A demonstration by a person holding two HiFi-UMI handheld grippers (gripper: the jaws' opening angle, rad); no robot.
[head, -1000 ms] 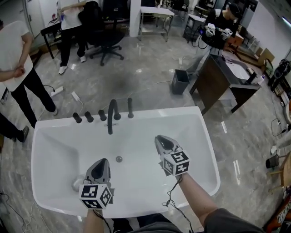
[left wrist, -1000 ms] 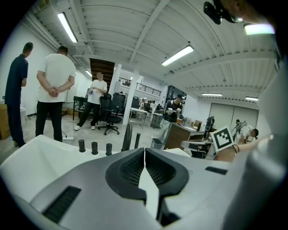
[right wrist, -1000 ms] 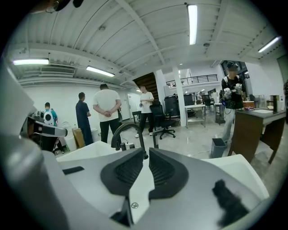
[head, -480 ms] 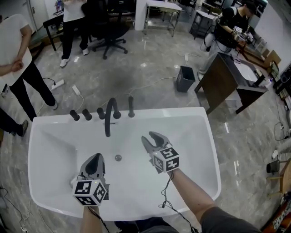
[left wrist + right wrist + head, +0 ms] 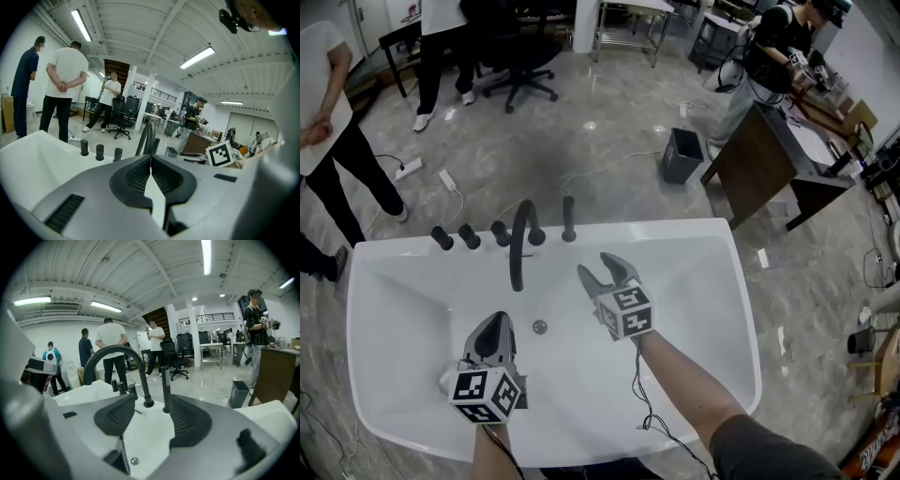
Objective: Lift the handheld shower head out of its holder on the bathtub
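Note:
The handheld shower head (image 5: 569, 220) is a slim black stick that stands upright in its holder on the far rim of the white bathtub (image 5: 712, 246), just right of the arched black faucet (image 5: 521, 246). My right gripper (image 5: 602, 270) hovers over the basin a short way in front of it. Its jaws are opening, with nothing between them. In the right gripper view the shower head (image 5: 165, 383) rises beyond the gap of the right gripper (image 5: 147, 416). My left gripper (image 5: 494, 324) is shut and empty over the near left of the basin; in its own view the left gripper (image 5: 150, 158) points at the faucet (image 5: 146, 137).
Three black knobs (image 5: 469, 236) line the rim left of the faucet. The drain (image 5: 540, 327) lies between my grippers. Beyond the tub stand a grey bin (image 5: 681, 155), a dark desk (image 5: 769, 169), an office chair (image 5: 520, 66) and several people (image 5: 323, 112).
My right gripper has gone forward and left toward the black fittings, and its jaws have gone from shut to wide apart. The left gripper has stayed shut and sunk slightly.

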